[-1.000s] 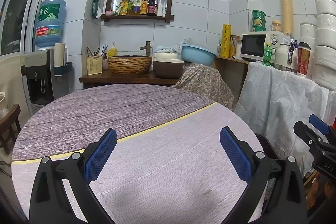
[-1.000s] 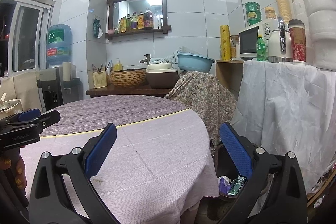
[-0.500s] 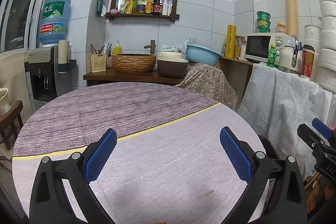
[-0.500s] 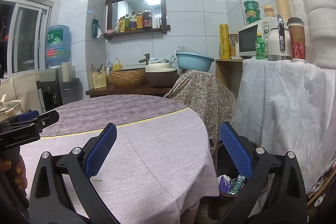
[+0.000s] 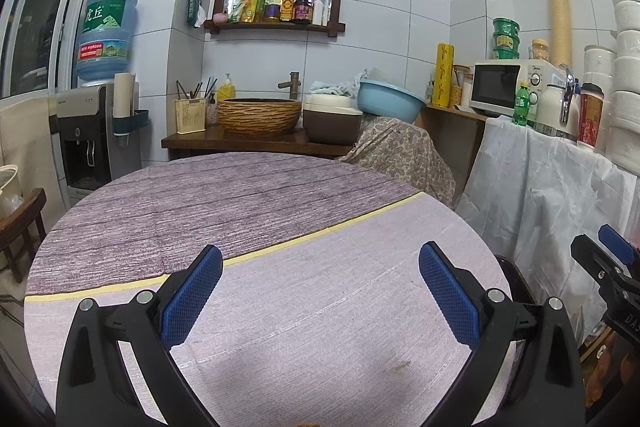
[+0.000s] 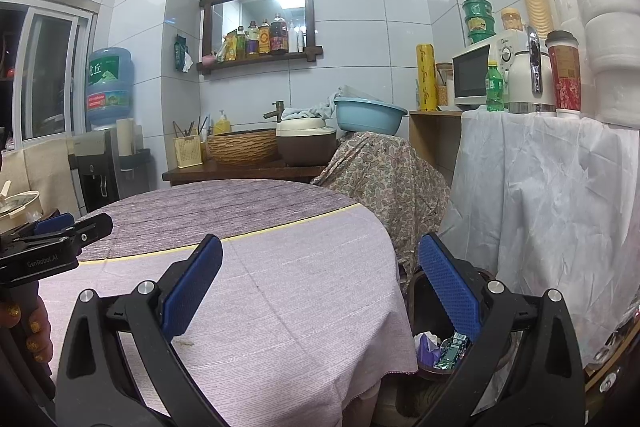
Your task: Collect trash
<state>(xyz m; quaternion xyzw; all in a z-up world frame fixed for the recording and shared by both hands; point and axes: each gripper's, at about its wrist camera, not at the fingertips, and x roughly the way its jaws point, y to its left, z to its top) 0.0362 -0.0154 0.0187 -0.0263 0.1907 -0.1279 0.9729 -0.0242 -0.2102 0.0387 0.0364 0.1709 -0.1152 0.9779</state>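
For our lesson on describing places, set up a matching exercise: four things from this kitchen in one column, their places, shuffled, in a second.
Things:
1. water jug
2. green bottle
3. blue basin
4. trash

Places:
A. in the bin beside the table
B. on the dispenser
C. in front of the microwave
D. on the patterned cloth

Pairs: 1-B, 2-C, 3-D, 4-A

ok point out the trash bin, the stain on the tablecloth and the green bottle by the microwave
trash bin [image 6: 416, 291]: right wrist view, dark rim beside the table.
stain [image 5: 400, 367]: left wrist view, middle of the brownish mark on the tablecloth.
green bottle [image 6: 495, 87]: right wrist view, its labelled body.
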